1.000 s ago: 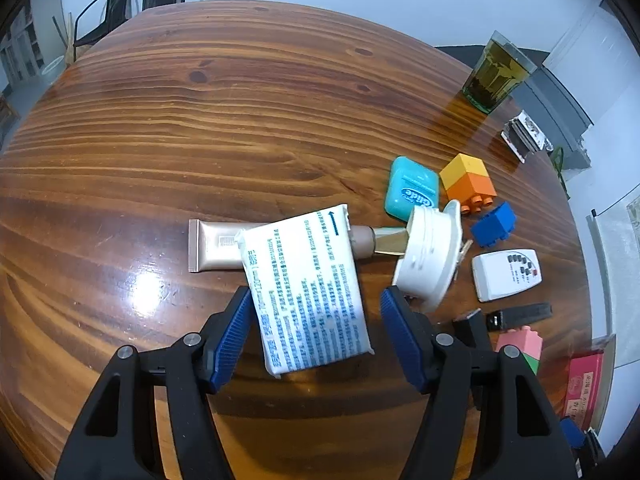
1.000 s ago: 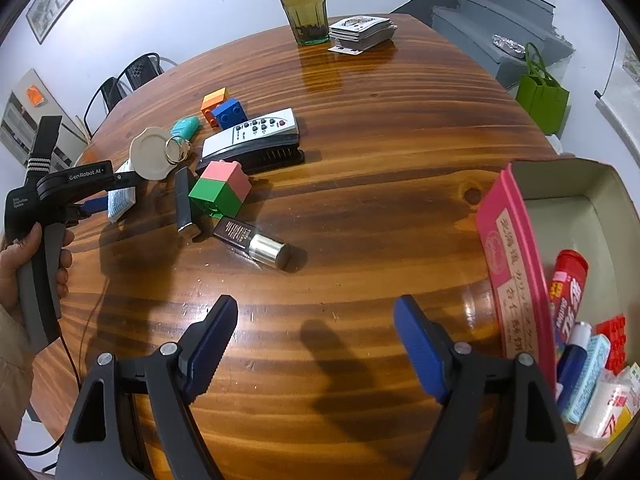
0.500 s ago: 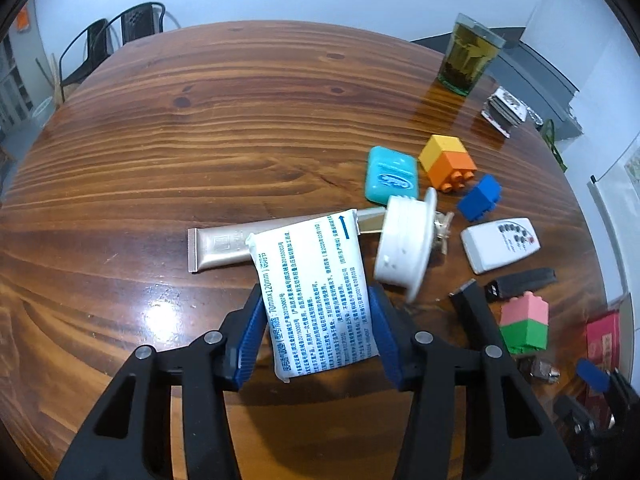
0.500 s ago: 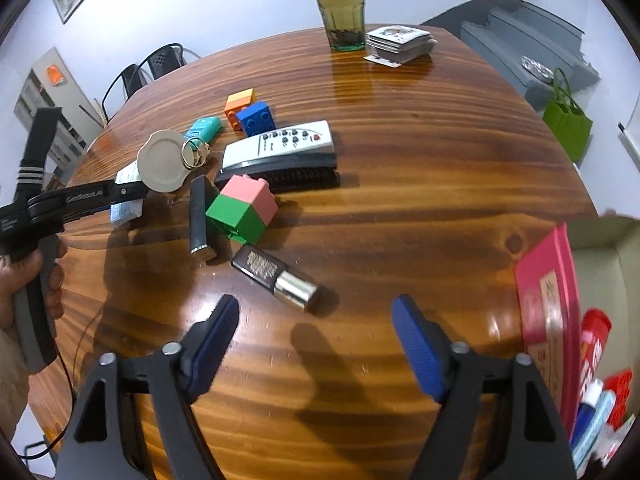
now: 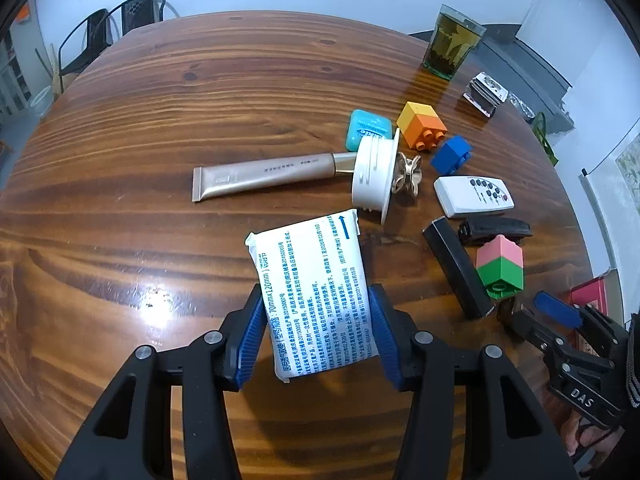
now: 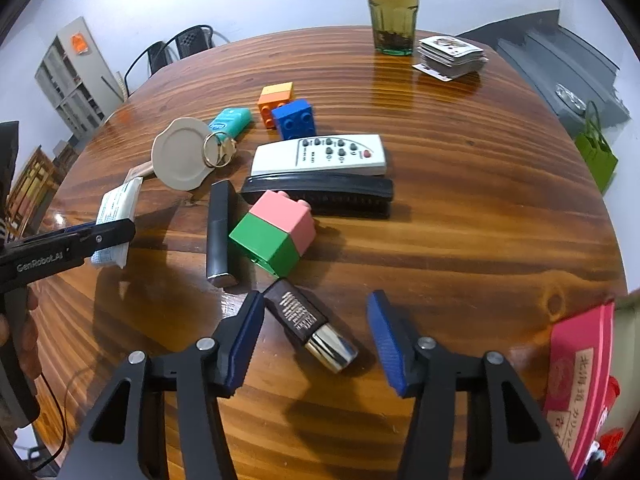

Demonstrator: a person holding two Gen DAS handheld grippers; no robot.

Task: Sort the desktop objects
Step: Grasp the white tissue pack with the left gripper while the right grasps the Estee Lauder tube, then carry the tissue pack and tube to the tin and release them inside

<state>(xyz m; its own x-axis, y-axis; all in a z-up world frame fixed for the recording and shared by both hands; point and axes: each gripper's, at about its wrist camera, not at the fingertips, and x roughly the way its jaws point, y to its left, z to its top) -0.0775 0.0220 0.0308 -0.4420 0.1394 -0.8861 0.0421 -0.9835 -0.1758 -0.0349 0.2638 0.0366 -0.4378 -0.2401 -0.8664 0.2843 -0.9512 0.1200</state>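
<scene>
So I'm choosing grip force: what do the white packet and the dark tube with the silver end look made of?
White packet: looks like soft plastic film, slightly glossy, with crimped end seals and printed text.
Dark tube: rigid, likely plastic body; its silver end mirrors light, so metal or metallised plastic.

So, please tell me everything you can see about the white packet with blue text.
The packet is a flat, soft-looking white pouch, probably plastic film, covered with blue printed text and a blue arrow near its far corner. It looks sealed. The left gripper is shut on its near half, one blue finger on each long edge. In the right wrist view its near end appears raised off the table. Nothing else touches it; the tube lies beyond it.
</scene>
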